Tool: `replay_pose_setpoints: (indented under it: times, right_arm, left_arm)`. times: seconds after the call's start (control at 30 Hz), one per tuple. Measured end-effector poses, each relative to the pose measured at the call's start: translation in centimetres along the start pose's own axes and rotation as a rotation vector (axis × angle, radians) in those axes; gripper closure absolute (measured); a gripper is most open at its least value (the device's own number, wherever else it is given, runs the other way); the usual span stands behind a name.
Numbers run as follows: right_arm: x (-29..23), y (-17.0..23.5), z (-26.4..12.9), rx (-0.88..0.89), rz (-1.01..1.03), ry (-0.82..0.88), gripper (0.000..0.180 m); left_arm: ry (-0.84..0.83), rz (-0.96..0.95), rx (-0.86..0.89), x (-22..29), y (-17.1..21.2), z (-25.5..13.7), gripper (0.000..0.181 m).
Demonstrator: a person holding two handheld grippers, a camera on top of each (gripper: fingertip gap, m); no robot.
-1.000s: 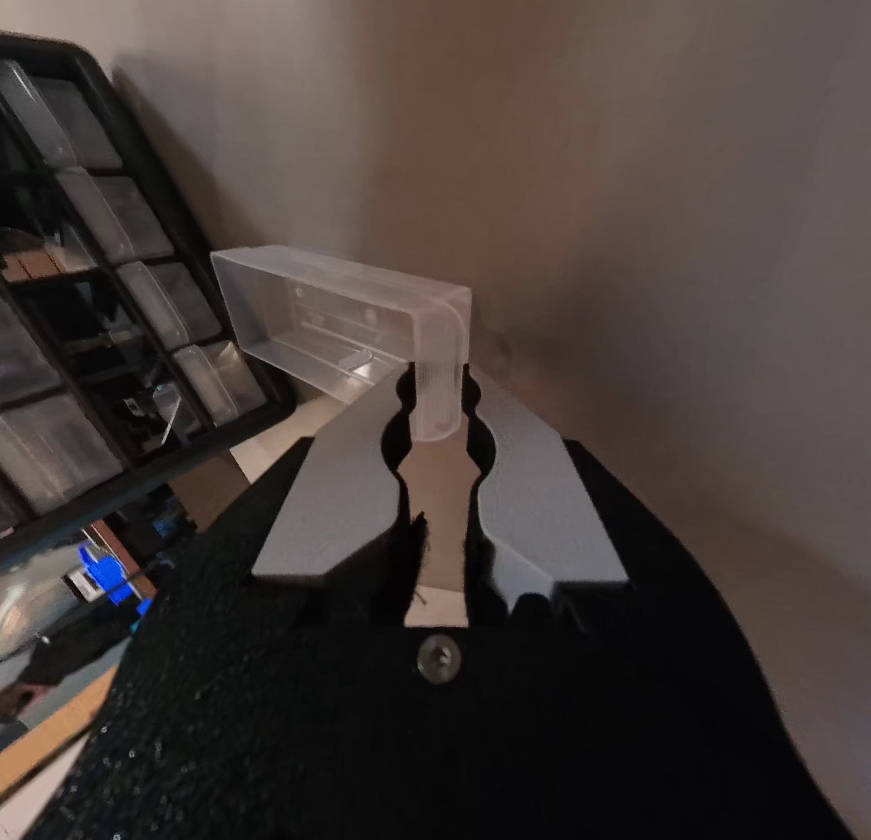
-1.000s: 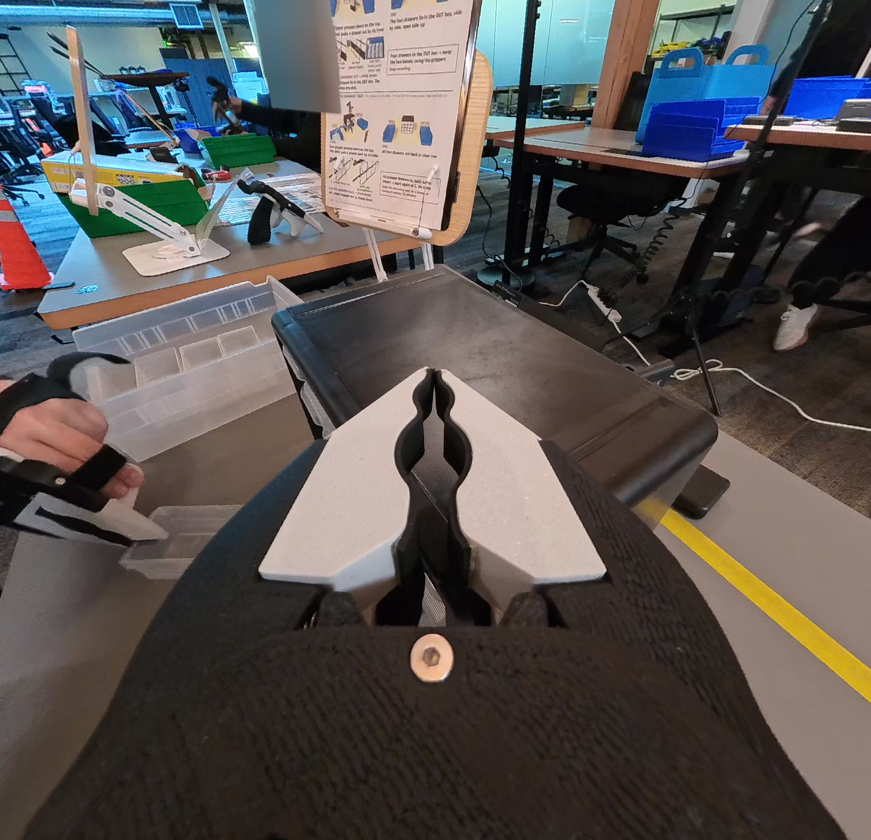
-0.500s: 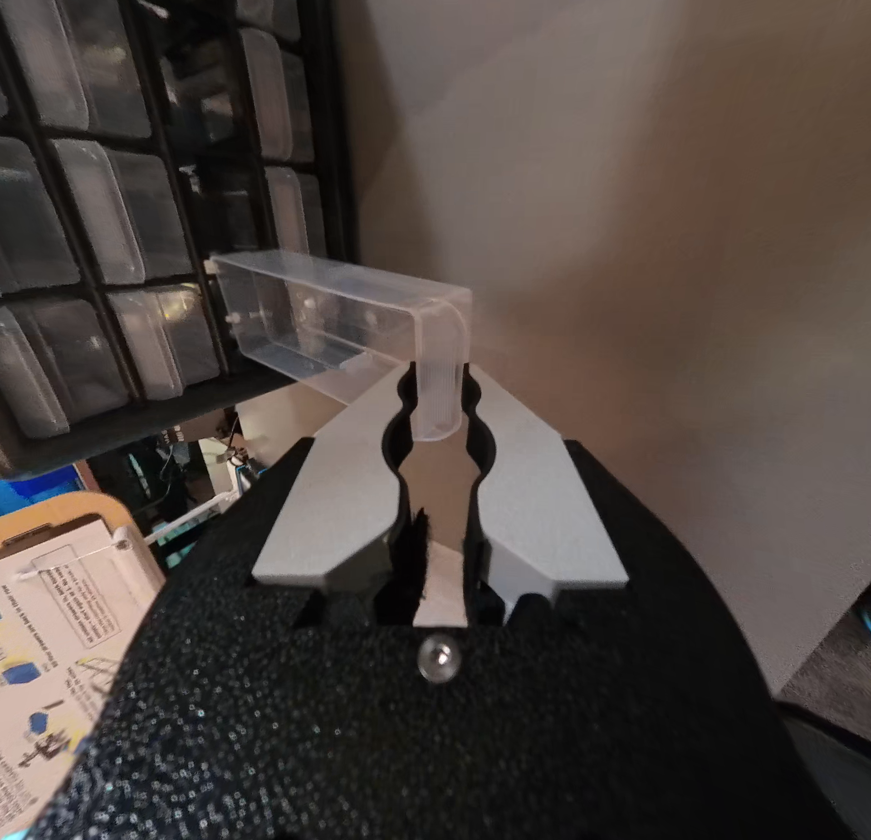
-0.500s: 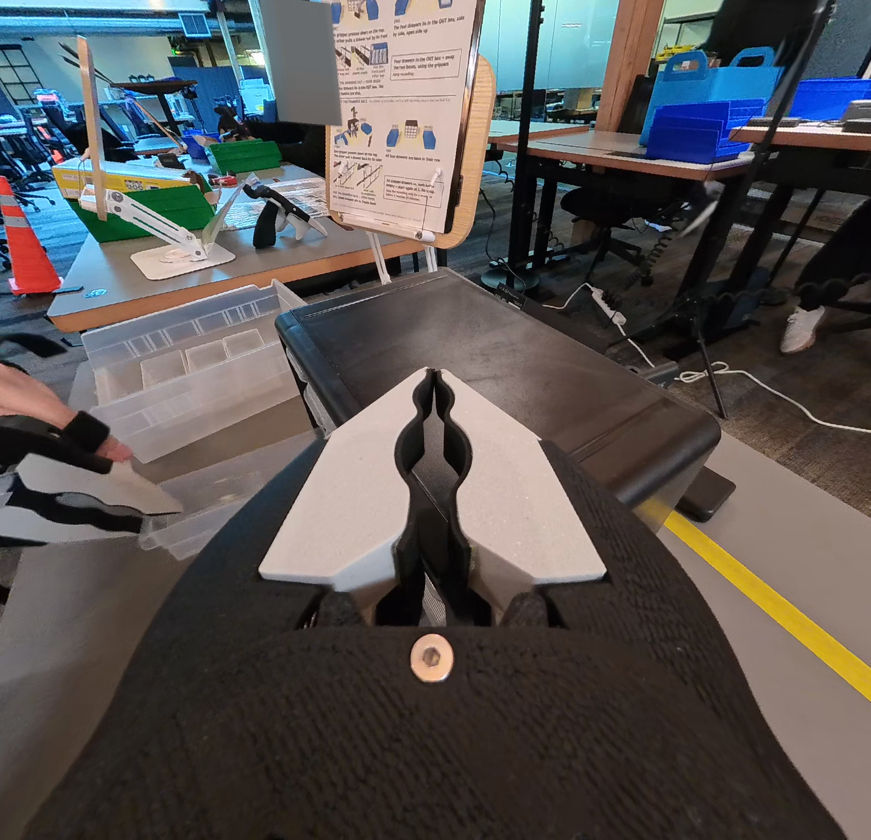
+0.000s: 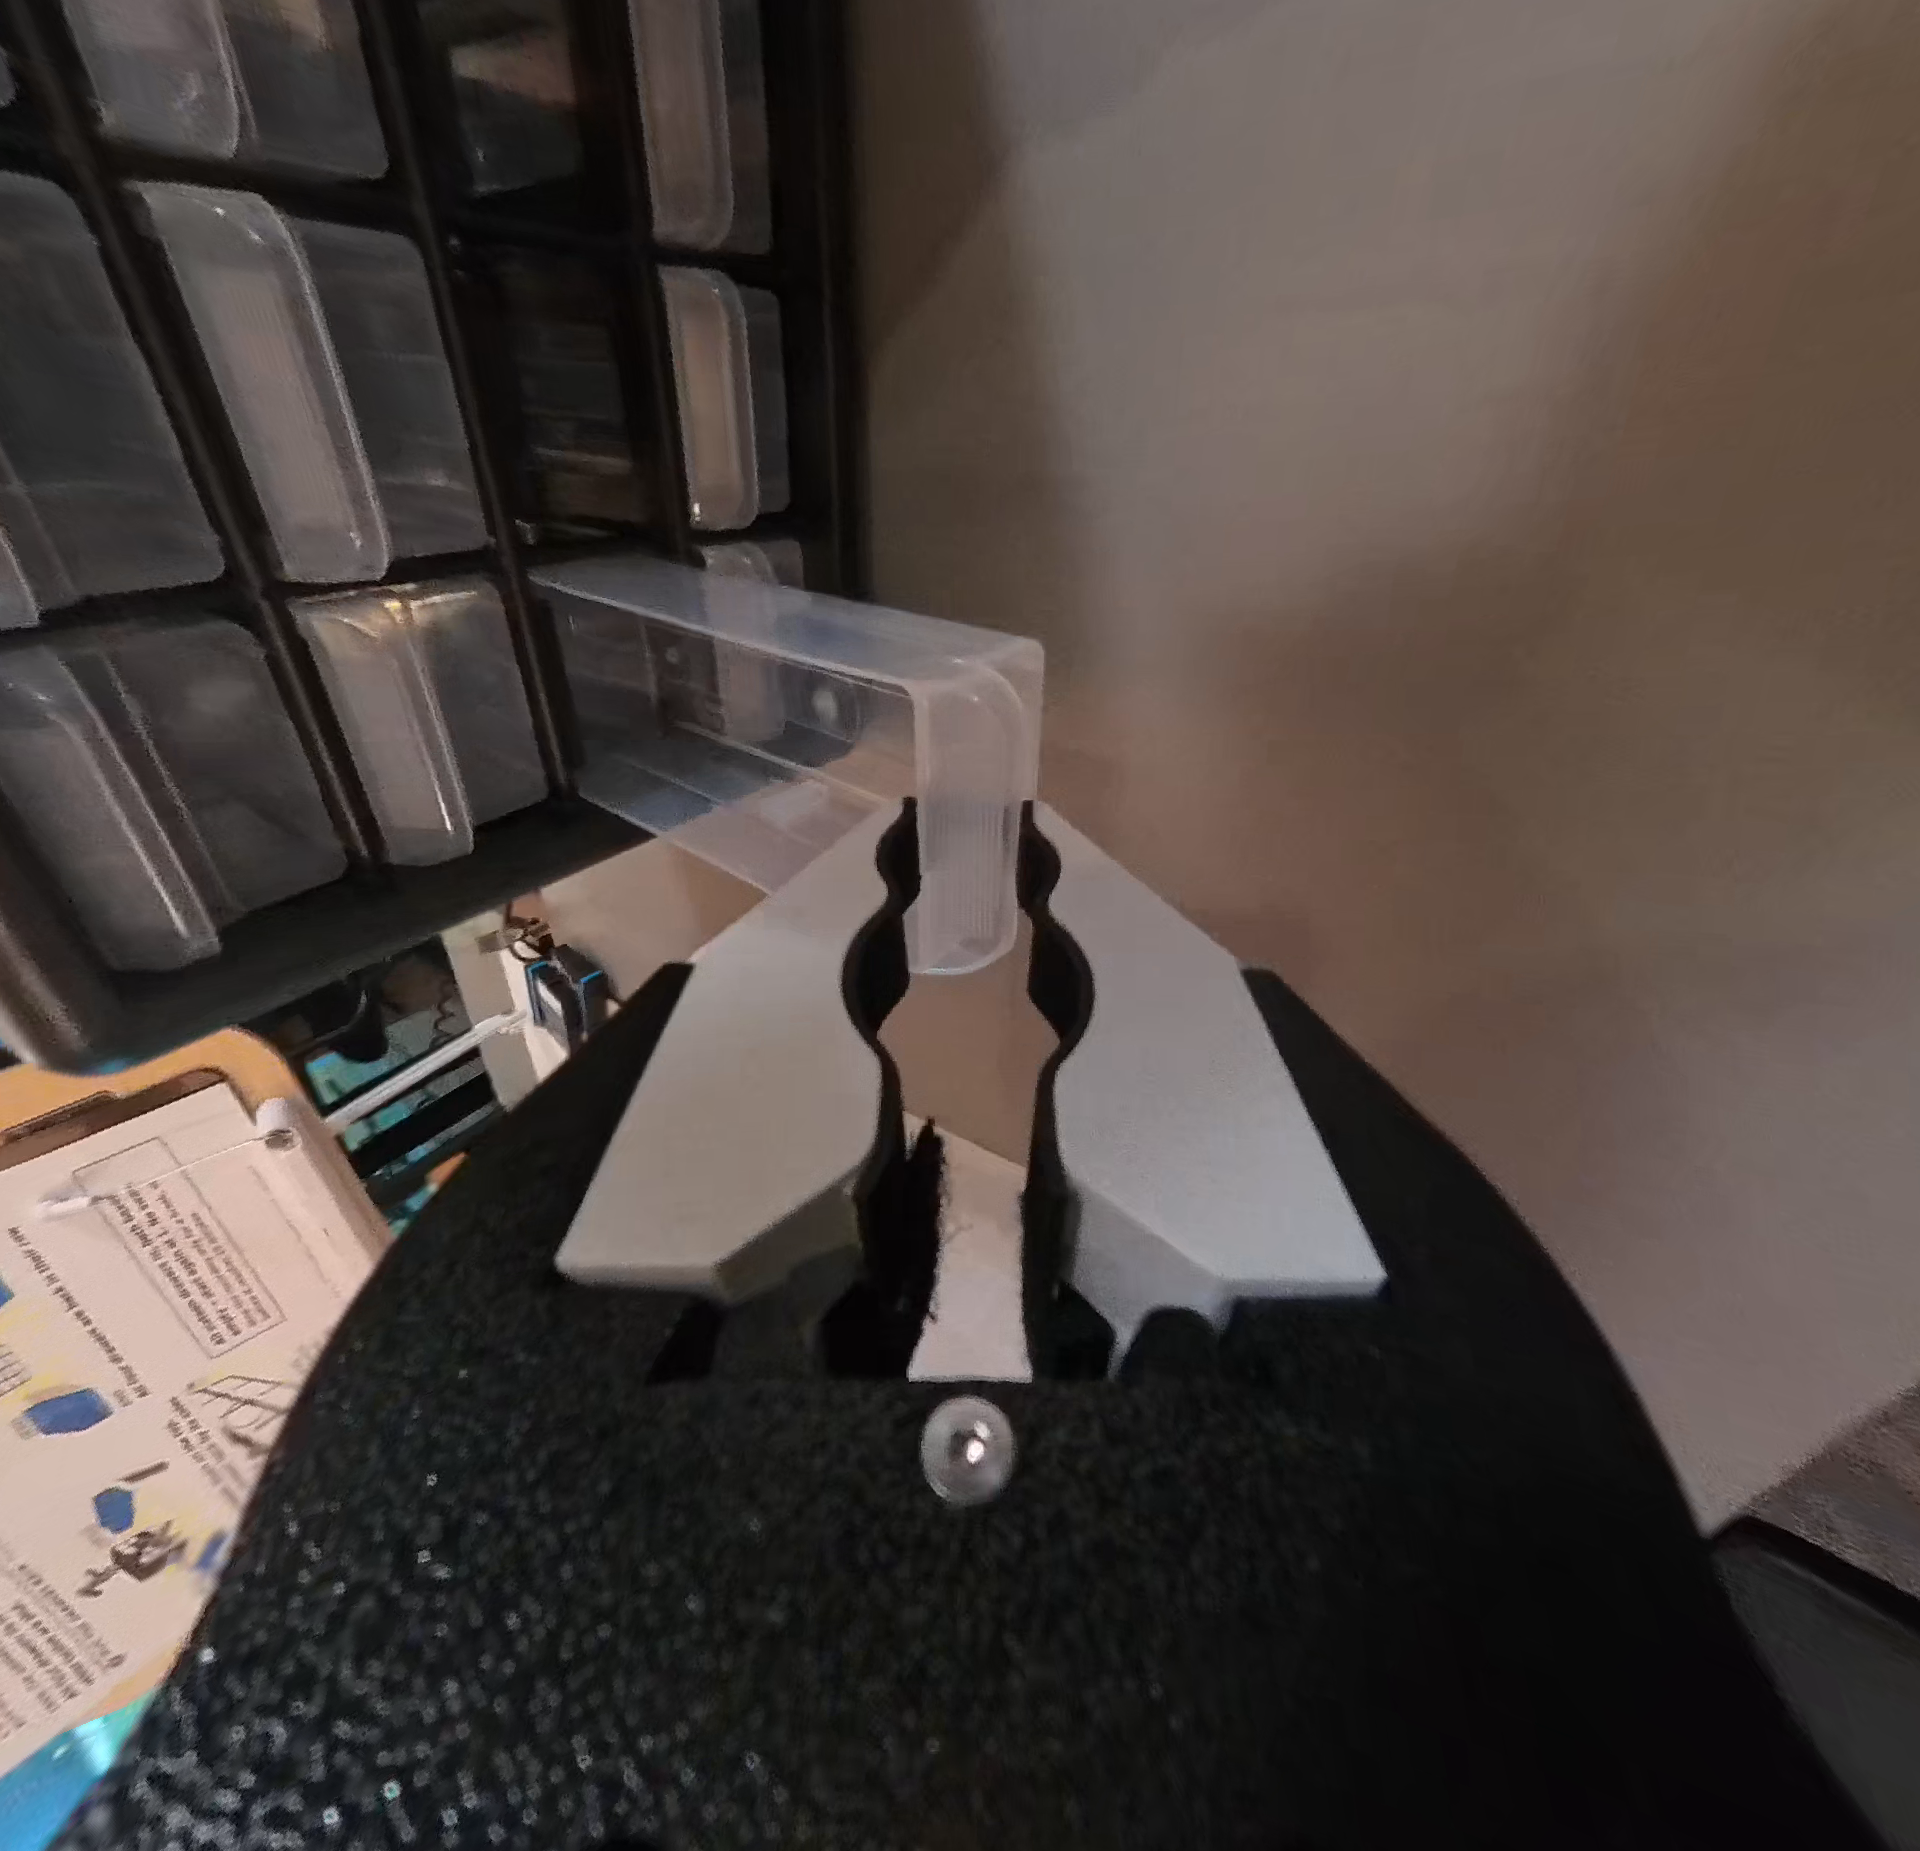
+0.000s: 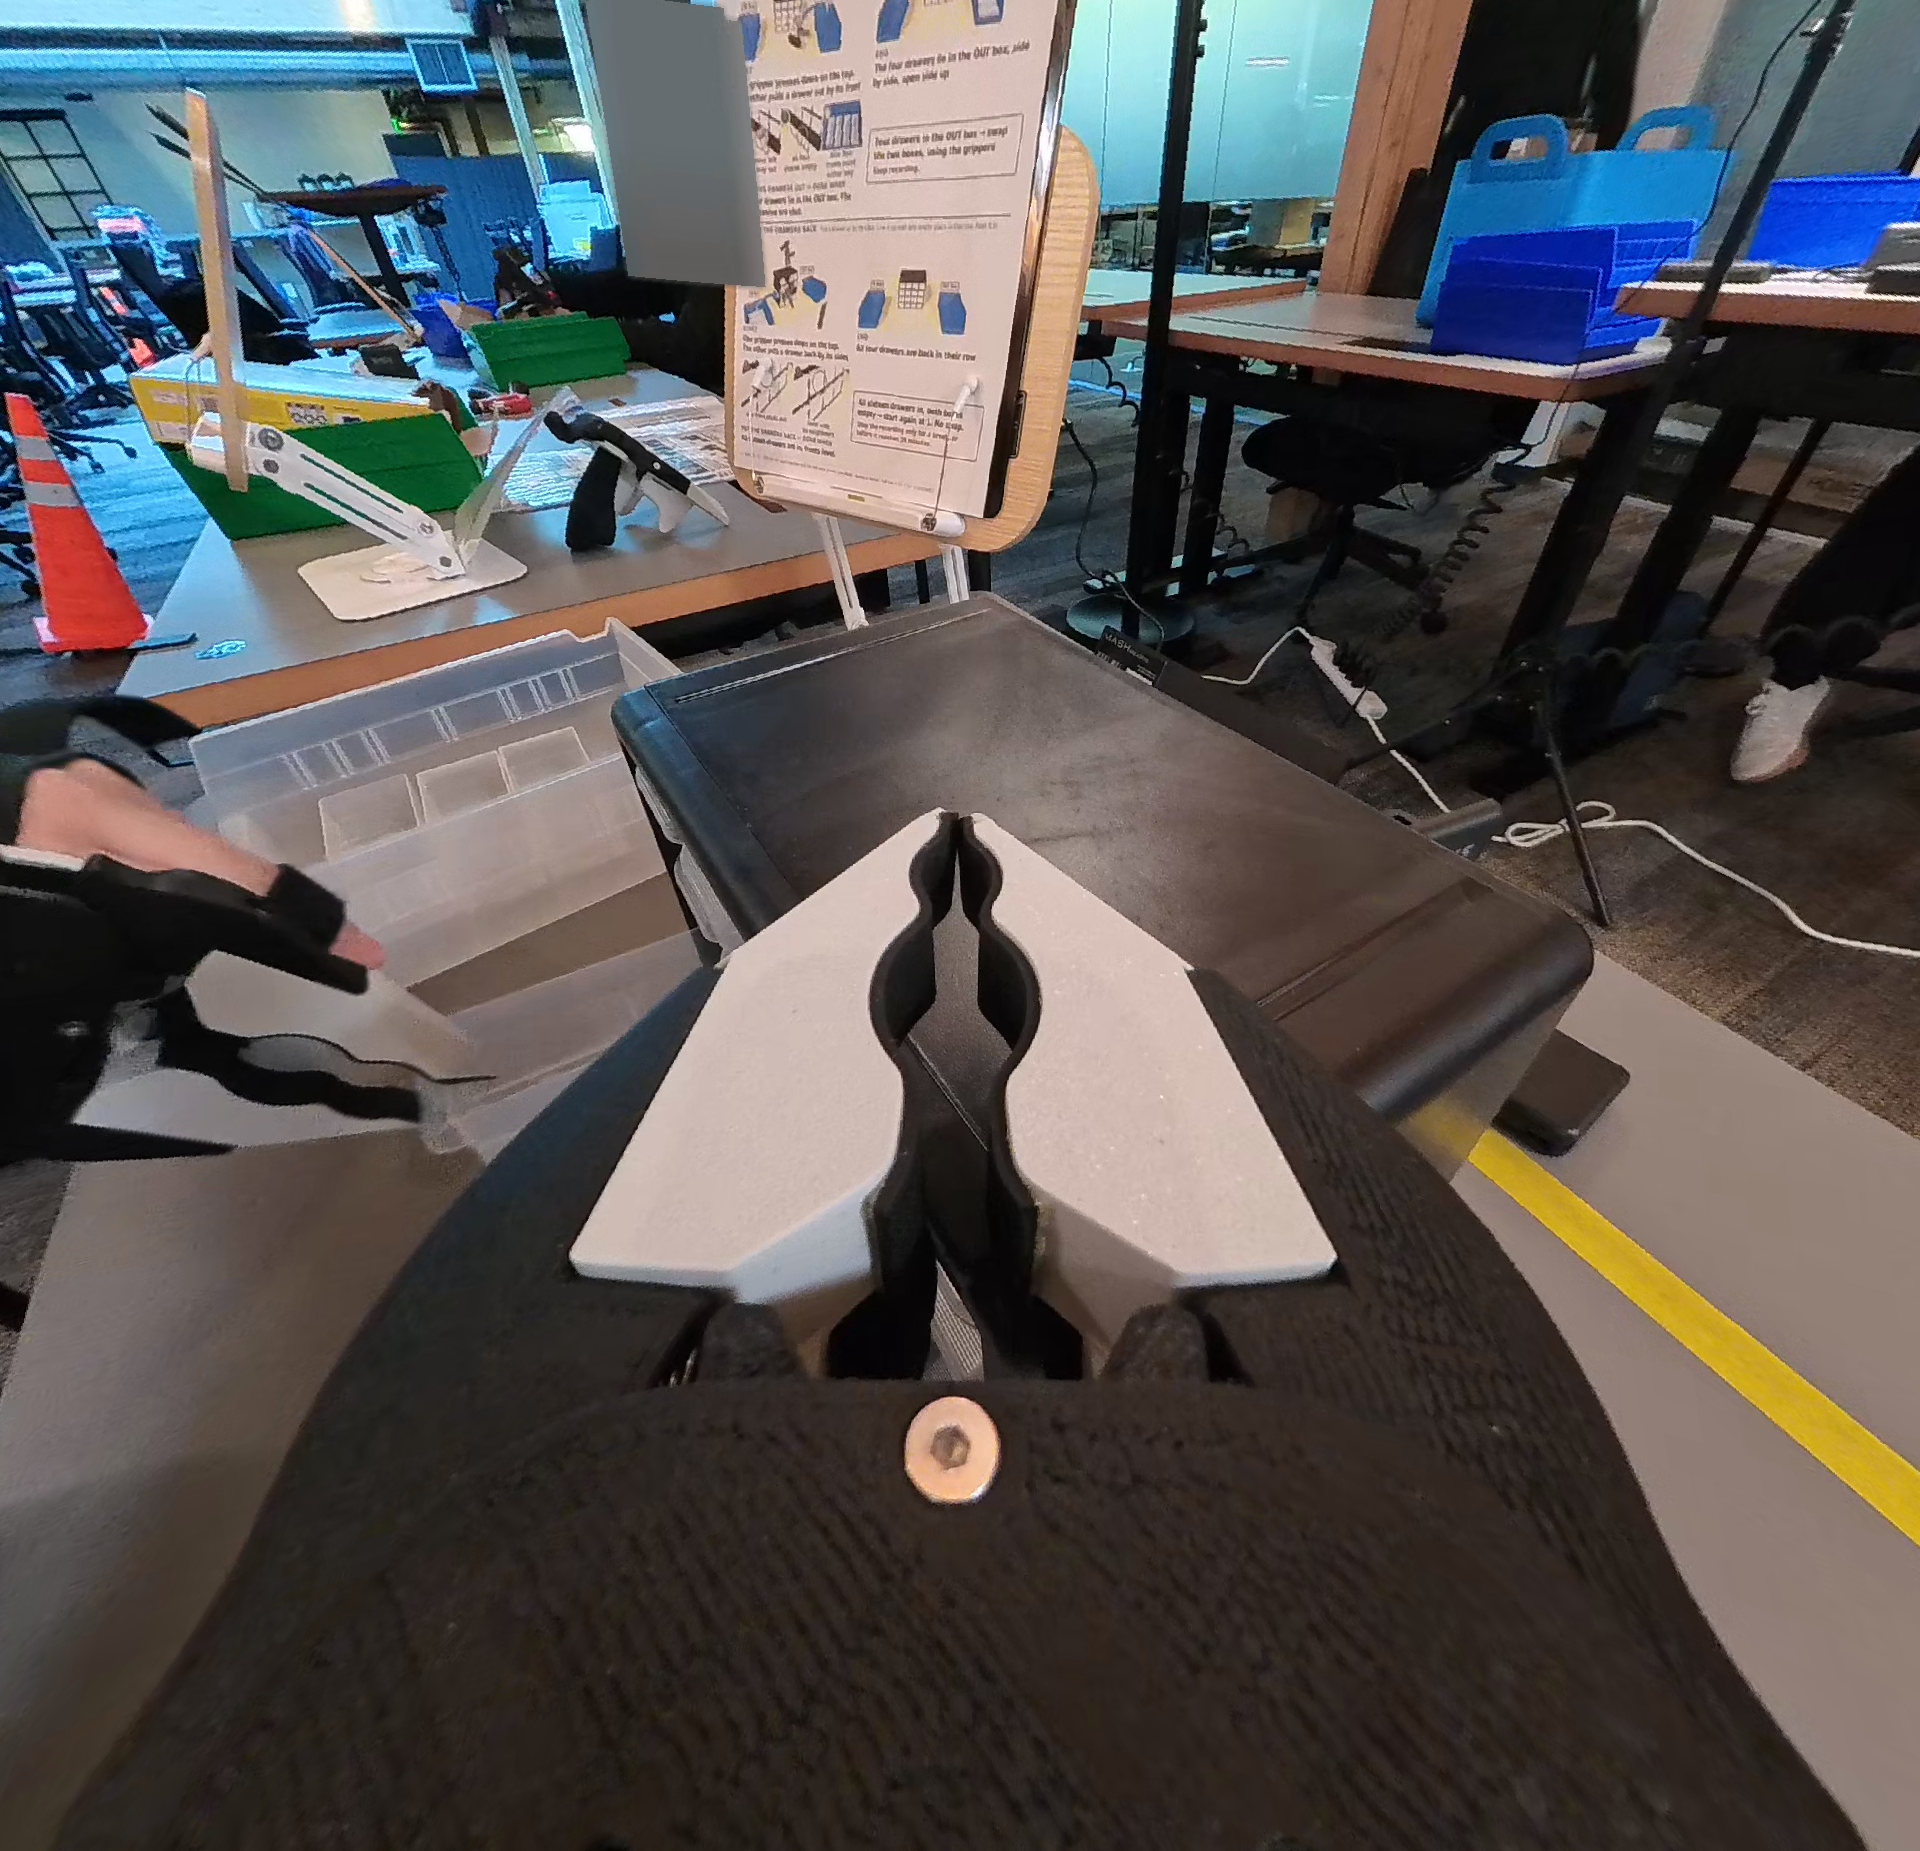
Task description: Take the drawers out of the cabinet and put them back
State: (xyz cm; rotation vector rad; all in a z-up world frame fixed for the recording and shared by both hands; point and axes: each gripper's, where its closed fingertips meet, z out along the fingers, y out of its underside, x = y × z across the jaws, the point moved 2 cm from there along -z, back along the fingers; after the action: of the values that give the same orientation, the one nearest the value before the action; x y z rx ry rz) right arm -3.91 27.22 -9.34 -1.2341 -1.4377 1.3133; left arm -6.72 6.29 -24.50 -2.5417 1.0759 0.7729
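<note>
Left gripper (image 5: 966, 866) clamped on the front pull tab of a clear plastic drawer (image 5: 769, 721), drawer held out level ahead of the fingers, its far end at or just inside a slot at the lower right of the black cabinet (image 5: 436, 554); can't tell how far in. Other clear drawers sit in the cabinet's slots. Instruction sheet on a board (image 5: 135, 1302) shows at lower left. Right gripper (image 6: 958, 825) closed with nothing in it, fingertips meeting, hovering tilted down over the cabinet's black top (image 6: 1091, 814); can't tell if it touches. In the right wrist view the person's left hand (image 6: 156, 866), in a black fingerless glove, holds the left gripper low beside the cabinet front, pointing toward it. Clear bin with dividers (image 6: 436, 793) just beyond that hand. Yellow line (image 6: 1704, 1323) on the grey tabletop at right.
</note>
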Motion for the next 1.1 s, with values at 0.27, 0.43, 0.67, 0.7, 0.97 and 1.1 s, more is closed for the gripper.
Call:
replay_pose_setpoints:
  times: [0.27, 0.43, 0.67, 0.7, 0.97, 1.1]
  right_arm:
    - [0.0, 0.0, 0.0, 0.004, 0.003, -0.005, 0.18]
    - [0.0, 0.0, -0.1, 0.007, 0.006, -0.008, 0.18]
    - [0.0, 0.0, 0.0, -0.002, -0.001, 0.004, 0.18]
    - [0.0, 0.0, 0.0, -0.003, -0.002, 0.006, 0.18]
    - [0.0, 0.1, 0.0, -0.01, -0.006, 0.014, 0.18]
    - [0.0, 0.1, 0.1, -0.017, -0.012, 0.02, 0.18]
  left_arm:
    - [-0.32, 0.037, 0.021, -4.8, -0.1, 4.0, 0.164]
    - [-0.539, -0.177, 0.066, -5.9, 0.8, 3.5, 0.121]
    - [-0.446, -0.375, 0.34, -2.1, -1.4, 3.2, 0.181]
    - [-0.445, -0.371, 0.304, -2.5, -1.1, 4.0, 0.181]
    - [-0.535, -0.448, 0.242, -6.8, -0.3, 7.5, 0.181]
    - [-0.55, -0.505, 0.307, -6.3, -0.5, 5.8, 0.181]
